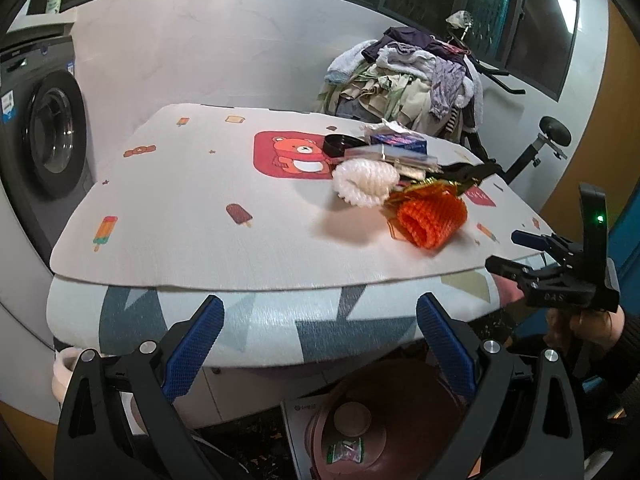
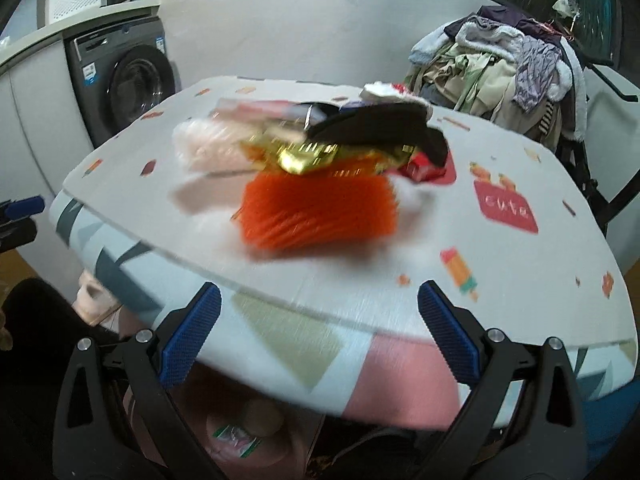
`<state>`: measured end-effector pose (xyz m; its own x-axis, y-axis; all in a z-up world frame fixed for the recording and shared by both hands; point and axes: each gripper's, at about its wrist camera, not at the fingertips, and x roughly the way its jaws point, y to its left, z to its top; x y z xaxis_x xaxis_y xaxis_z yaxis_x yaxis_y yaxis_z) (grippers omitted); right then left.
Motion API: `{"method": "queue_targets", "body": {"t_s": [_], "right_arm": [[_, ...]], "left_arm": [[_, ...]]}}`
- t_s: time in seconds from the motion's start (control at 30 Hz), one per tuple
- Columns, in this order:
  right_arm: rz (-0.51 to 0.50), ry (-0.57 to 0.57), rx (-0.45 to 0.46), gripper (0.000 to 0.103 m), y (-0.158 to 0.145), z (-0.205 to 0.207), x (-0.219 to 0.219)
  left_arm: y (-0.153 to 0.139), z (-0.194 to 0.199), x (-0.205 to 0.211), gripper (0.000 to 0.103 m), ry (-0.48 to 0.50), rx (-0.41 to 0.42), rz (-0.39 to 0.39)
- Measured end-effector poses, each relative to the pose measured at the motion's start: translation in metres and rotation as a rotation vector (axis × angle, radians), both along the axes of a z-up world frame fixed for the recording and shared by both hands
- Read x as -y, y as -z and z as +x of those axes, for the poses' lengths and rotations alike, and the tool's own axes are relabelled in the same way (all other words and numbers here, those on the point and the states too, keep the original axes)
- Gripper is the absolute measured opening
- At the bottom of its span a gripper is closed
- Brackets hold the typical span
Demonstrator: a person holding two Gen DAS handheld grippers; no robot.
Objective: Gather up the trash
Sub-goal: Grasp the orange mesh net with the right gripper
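1. We are holding both grippers at the near edge of the mat-covered table (image 1: 180,208), each with its blue-padded fingers spread wide and gripping nothing: the left gripper (image 1: 320,344) at 6 o'clock in its own view, the right gripper (image 2: 320,332) likewise in its own.
2. The trash is sitting in a cluster at about 1 o'clock on the mat: an orange foam net sleeve (image 1: 434,220) nearest us, a white foam net sleeve (image 1: 366,182) just behind it toward 11 o'clock, and gold foil wrapping (image 2: 316,158) touching the orange sleeve's far side.
3. A pink bin (image 1: 384,420) is waiting below the table edge at 6 o'clock, with a green-printed wrapper (image 1: 346,452) already lying inside.
4. We are judging the orange sleeve to be the next pick, since it is lying closest and free of the clutter behind it.
5. To do this well, we are aiming to straddle the sleeve across its narrow width, press lightly because foam compresses, and lift clear before swinging toward the bin.
6. The right wrist view is blurring, so we are slowing before closing.
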<state>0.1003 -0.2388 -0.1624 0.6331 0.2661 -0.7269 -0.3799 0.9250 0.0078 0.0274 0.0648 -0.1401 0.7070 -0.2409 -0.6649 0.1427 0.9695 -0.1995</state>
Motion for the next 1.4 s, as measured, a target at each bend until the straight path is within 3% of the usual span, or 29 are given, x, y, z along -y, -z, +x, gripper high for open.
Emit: {"method": "queue_targets", "body": {"t_s": [0.37, 0.63, 0.77, 0.93, 1.13, 1.4], "right_arm": [[0.089, 0.005, -0.026, 0.097, 0.012, 0.054, -0.040], [-0.106, 0.051, -0.002, 0.097, 0.033, 0.077, -0.079], [-0.184, 0.012, 0.041, 0.077, 0.037, 0.067, -0.076], [-0.129, -0.004, 0.058, 0.039, 0.026, 0.044, -0.045], [-0.114, 0.031, 0.080, 0.026, 0.014, 0.010, -0.007], [-0.068, 0.195, 0.125, 0.023, -0.006, -0.003, 0.049]], "left_arm": [[0.017, 0.029, -0.007, 0.094, -0.037, -0.044, -0.055], [0.025, 0.035, -0.006, 0.095, -0.043, -0.060, -0.060], [0.027, 0.033, -0.008, 0.095, -0.047, -0.063, -0.070], [0.026, 0.032, -0.005, 0.095, -0.042, -0.062, -0.075], [0.023, 0.032, 0.001, 0.094, -0.025, -0.058, -0.076], [0.019, 0.034, 0.007, 0.094, -0.006, -0.055, -0.075]]}}
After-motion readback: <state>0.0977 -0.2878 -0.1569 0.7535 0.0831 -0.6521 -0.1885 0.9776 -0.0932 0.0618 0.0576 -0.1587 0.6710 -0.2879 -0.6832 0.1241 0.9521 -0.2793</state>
